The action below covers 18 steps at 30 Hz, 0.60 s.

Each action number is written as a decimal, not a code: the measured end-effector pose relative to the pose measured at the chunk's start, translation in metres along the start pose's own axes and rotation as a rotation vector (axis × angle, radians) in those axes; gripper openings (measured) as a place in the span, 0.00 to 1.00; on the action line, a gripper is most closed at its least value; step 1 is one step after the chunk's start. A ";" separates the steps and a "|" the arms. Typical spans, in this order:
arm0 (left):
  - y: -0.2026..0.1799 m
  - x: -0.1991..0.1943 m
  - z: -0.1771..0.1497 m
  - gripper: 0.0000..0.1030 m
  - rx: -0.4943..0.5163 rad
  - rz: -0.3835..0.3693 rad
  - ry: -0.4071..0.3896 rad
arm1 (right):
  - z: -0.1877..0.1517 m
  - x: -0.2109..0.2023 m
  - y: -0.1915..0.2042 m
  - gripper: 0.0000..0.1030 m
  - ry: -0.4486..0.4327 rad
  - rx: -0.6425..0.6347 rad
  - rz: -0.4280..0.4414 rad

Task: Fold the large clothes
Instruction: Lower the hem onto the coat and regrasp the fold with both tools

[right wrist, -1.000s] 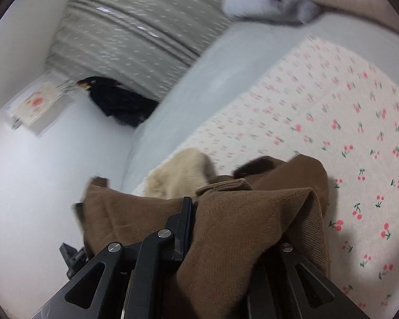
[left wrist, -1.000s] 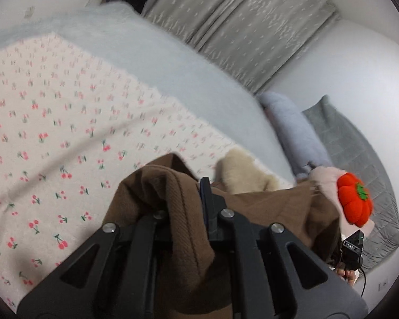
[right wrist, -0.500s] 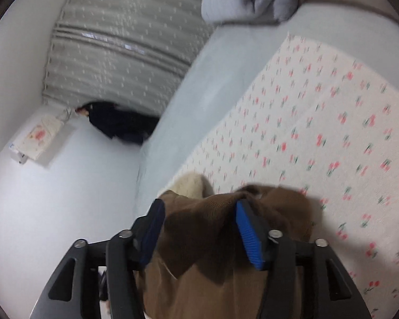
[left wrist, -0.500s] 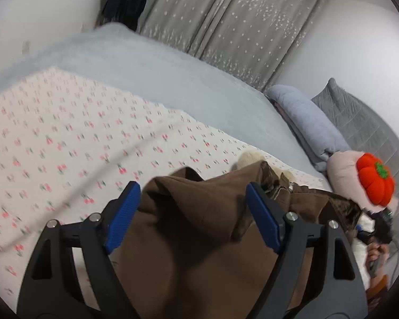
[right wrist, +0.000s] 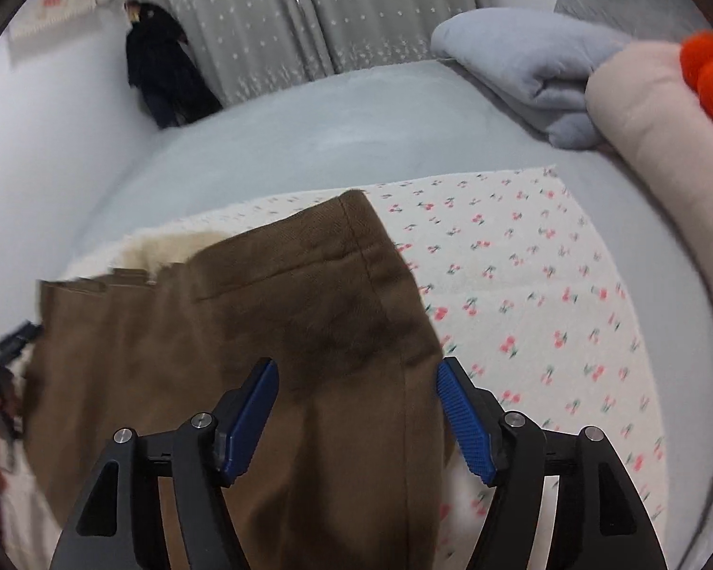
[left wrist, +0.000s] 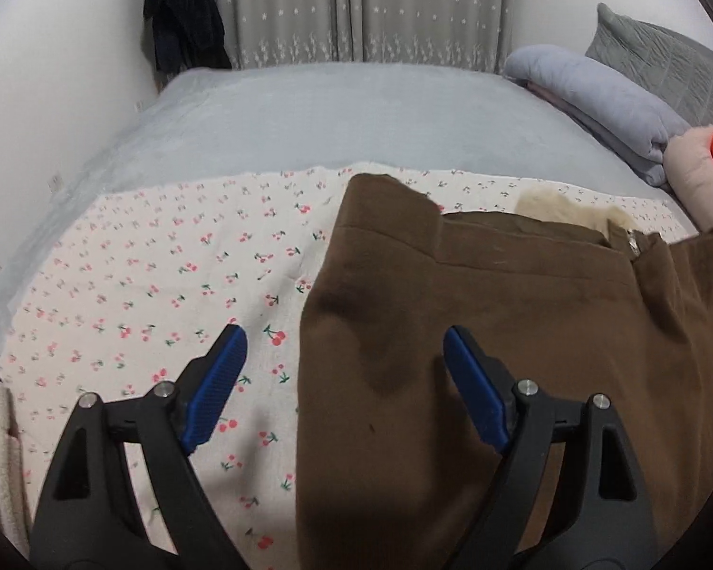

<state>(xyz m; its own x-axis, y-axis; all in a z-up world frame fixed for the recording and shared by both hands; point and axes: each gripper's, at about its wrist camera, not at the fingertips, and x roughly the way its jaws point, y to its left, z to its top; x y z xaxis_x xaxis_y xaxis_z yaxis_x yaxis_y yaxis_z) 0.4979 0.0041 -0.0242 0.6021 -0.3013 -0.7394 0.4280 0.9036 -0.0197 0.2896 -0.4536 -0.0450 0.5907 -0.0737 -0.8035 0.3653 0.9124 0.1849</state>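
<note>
Both grippers are standing with their jaws spread wide and nothing clamped between them. Ahead of the left gripper [left wrist: 340, 380], the brown trousers [left wrist: 523, 332] are lying spread on the cherry-print sheet [left wrist: 166, 285], with the garment's left edge running between the blue pads [left wrist: 218, 380] and the bulk of the cloth extending to the tool's right. Ahead of the right gripper [right wrist: 356, 408], the same garment is filling the space between and to the left of the fingers, its right edge passing just inside the right pad.

Progress, judged from the layout: the trousers are lying laid out with the waistband at the far end, away from both tools, and a pale fleece lining [left wrist: 561, 206] is showing there. No completed fold is visible. The folding passes are apparently still remaining, so the task is standing at an early stage.

Pose: each tool is pointing forward and downward over the near part of the garment, one gripper at each side edge, both hovering close above the cloth. Contact with the fabric cannot be confirmed.

Beyond the sheet, a grey blanket [left wrist: 356, 114] is covering the bed, and a folded grey pillow [right wrist: 537, 76] is lying to the far right.
</note>
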 end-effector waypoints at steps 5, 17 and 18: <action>0.018 0.023 0.014 0.14 -0.193 -0.186 0.065 | 0.013 0.028 -0.003 0.28 -0.011 0.063 0.026; 0.029 0.055 -0.021 0.12 -0.314 -0.144 -0.008 | 0.010 0.067 -0.008 0.10 -0.046 0.097 -0.053; 0.032 0.070 -0.030 0.16 -0.344 -0.143 0.029 | 0.004 0.081 -0.007 0.11 -0.020 0.088 -0.077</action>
<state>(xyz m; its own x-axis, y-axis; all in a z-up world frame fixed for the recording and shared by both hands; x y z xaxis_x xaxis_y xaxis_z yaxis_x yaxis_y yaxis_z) 0.5338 0.0213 -0.0973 0.5315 -0.4273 -0.7314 0.2518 0.9041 -0.3452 0.3379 -0.4675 -0.1089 0.5724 -0.1514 -0.8059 0.4718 0.8647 0.1726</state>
